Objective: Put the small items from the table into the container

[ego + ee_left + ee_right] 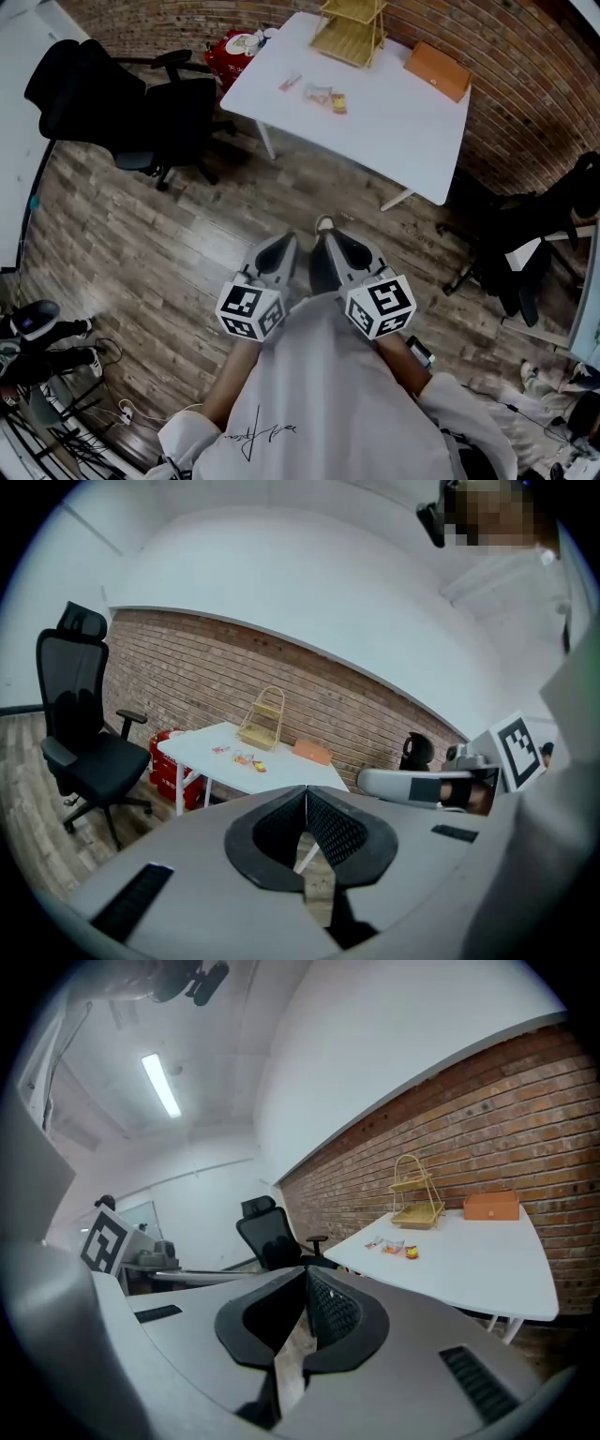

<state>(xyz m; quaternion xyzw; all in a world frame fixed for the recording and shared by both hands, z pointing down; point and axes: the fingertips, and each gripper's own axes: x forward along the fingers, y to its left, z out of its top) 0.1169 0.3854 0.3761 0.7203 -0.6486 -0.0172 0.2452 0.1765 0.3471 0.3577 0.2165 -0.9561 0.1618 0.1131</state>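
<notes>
In the head view I have both grippers low in front of me over the wooden floor (169, 234), side by side and well short of the white surface (403, 127). The left gripper (279, 253) and the right gripper (336, 255) both point toward that surface. The small items (319, 94) lie in a loose cluster on the surface, a pinkish packet to the left and a yellow-and-red piece to the right. The wire basket (349, 33) stands just beyond them at the far edge, against the brick wall (506, 56). An orange box (437, 70) sits on the surface to the basket's right. A black office chair (141, 103) stands off the surface's left end, and a red crate (234, 52) is at the corner there.

In the left gripper view the jaws are pressed together with nothing between them. Past them I see the surface, the items in front of the basket, and the right gripper alongside at the picture's right.

In the right gripper view the jaws also meet, empty. The surface fills the right side, and the items lie apart from the basket, nearer to me.
</notes>
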